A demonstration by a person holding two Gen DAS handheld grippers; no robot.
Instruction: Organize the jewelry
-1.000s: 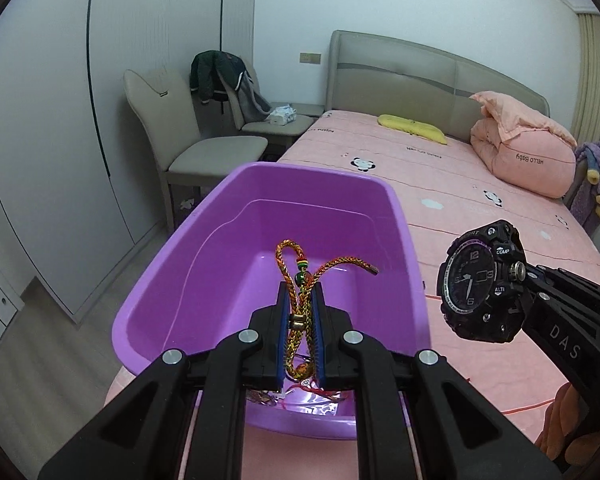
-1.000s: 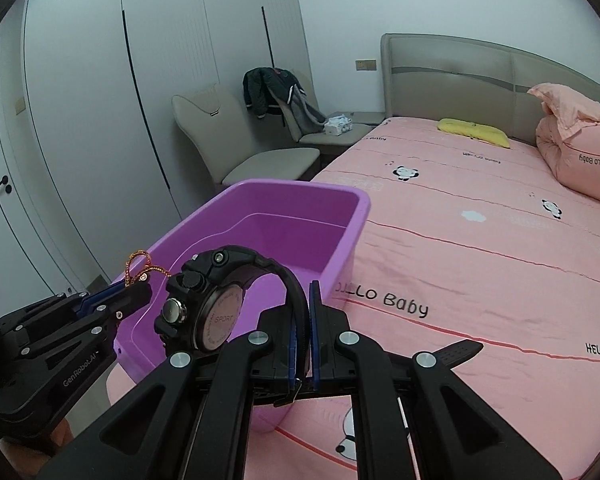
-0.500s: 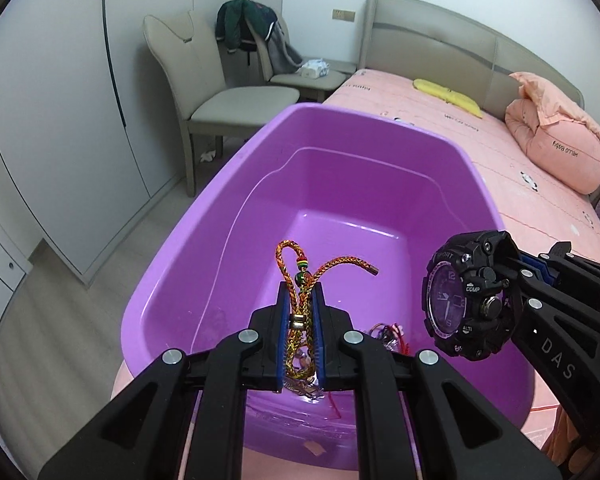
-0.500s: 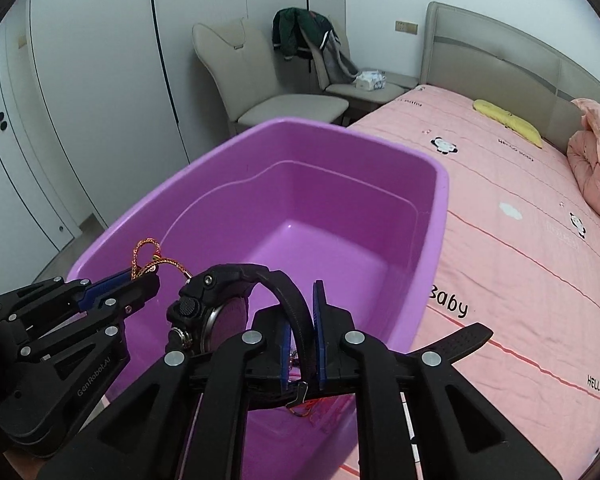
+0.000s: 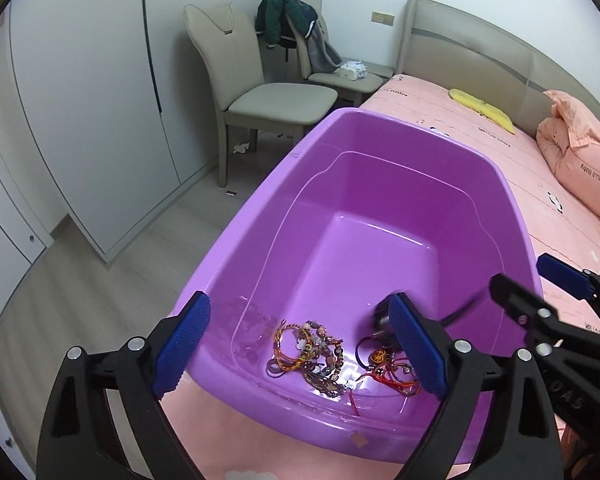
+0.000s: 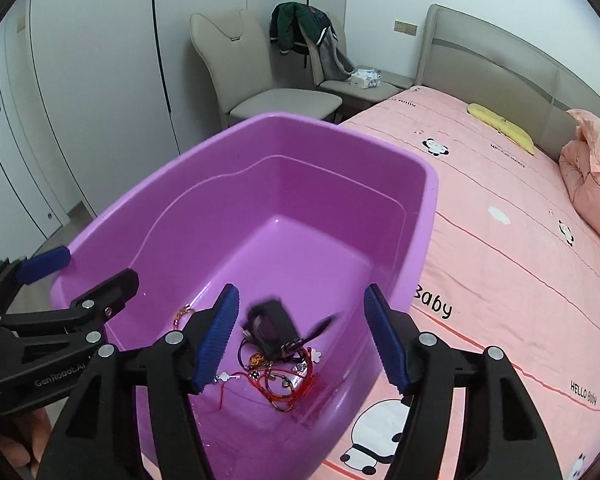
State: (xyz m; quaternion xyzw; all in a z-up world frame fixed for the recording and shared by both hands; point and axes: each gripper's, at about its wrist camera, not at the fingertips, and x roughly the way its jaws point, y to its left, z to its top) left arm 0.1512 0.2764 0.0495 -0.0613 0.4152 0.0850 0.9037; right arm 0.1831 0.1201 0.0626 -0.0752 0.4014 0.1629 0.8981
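A purple plastic tub (image 5: pixel 512 200) (image 6: pixel 430 200) sits on the corner of the pink bed. At its near end lies a pile of jewelry. The pile includes a braided orange-gold bracelet (image 5: pixel 290 338) (image 6: pixel 183 314), beaded strands (image 5: pixel 328 354) and red cords (image 5: pixel 392 374) (image 6: pixel 288 388). My left gripper (image 5: pixel 300 344) (image 6: pixel 76 276) hangs above the pile, jaws opening wide, nothing between the pads. My right gripper (image 6: pixel 300 336) (image 5: pixel 536 286) is also opening over the tub. The black watch (image 6: pixel 274 328) (image 5: pixel 380 316) shows blurred below the right gripper's pads, free of them and down by the pile.
The bed (image 6: pixel 500 240) stretches right and back with a folded pink quilt (image 5: pixel 580 160) and a yellow cushion (image 6: pixel 500 124). Two beige chairs (image 5: pixel 260 96), one with a jacket (image 6: pixel 296 28), stand past the tub. White wardrobe doors (image 5: pixel 80 100) line the left above the wooden floor.
Both grippers have come forward over the tub and gone from shut to open. The braided bracelet has dropped from the left one and the watch from the right one into the tub.
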